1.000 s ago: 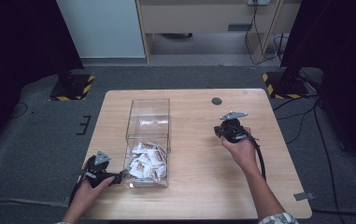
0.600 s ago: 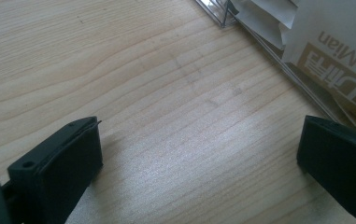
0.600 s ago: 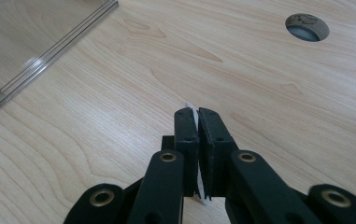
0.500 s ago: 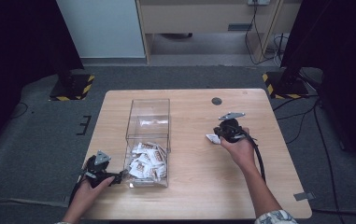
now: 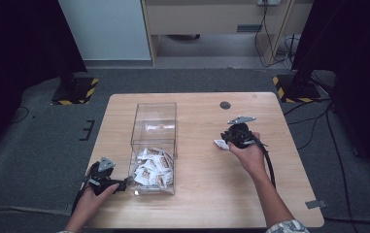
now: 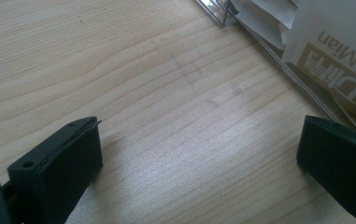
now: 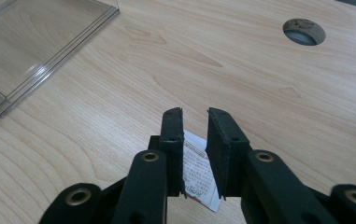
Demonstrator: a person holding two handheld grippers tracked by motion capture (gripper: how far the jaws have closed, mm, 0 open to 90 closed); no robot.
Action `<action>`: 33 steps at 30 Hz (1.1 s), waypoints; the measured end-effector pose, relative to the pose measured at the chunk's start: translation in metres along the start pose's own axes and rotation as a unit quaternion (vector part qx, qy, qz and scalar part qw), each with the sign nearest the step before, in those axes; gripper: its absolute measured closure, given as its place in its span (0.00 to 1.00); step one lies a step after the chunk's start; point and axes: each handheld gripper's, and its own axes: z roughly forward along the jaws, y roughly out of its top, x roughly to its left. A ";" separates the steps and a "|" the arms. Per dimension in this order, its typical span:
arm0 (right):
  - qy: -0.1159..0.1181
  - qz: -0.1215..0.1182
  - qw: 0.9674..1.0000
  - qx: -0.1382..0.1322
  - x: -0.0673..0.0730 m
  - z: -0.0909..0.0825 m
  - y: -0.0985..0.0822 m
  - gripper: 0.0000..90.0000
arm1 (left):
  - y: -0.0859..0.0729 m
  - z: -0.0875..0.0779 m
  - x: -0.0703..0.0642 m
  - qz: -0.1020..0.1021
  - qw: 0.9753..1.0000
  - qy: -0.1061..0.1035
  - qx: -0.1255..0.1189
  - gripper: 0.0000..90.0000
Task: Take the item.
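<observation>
1. My right gripper (image 7: 195,116) hangs over the wooden table (image 5: 197,204), jaws nearly together with a small gap, a white packet (image 7: 199,179) between them near their base; whether they pinch it, I cannot tell.
2. My left gripper (image 5: 119,184) rests spread wide just beside the clear box (image 5: 154,121) of sachets (image 5: 151,167).

Even overhead light leaves the worktop (image 5: 197,204) bright against dark, murky surroundings in the soft, low-detail high view, while the gripper views are sharper on the wood grain, with faint sheen, soft shadows under the tongs and blurred near edges.
</observation>
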 end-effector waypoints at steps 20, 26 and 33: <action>-0.020 0.025 0.999 -0.012 -0.002 -0.009 0.004 0.36 | 0.000 0.000 0.000 0.000 1.000 0.000 0.000 0.00; -0.025 0.036 0.999 -0.021 -0.002 -0.013 0.005 0.23 | 0.000 0.000 0.000 0.000 1.000 0.000 0.000 0.00; -0.027 0.039 0.999 -0.028 -0.002 -0.026 0.005 0.09 | 0.000 0.000 0.000 0.000 1.000 0.000 0.000 0.00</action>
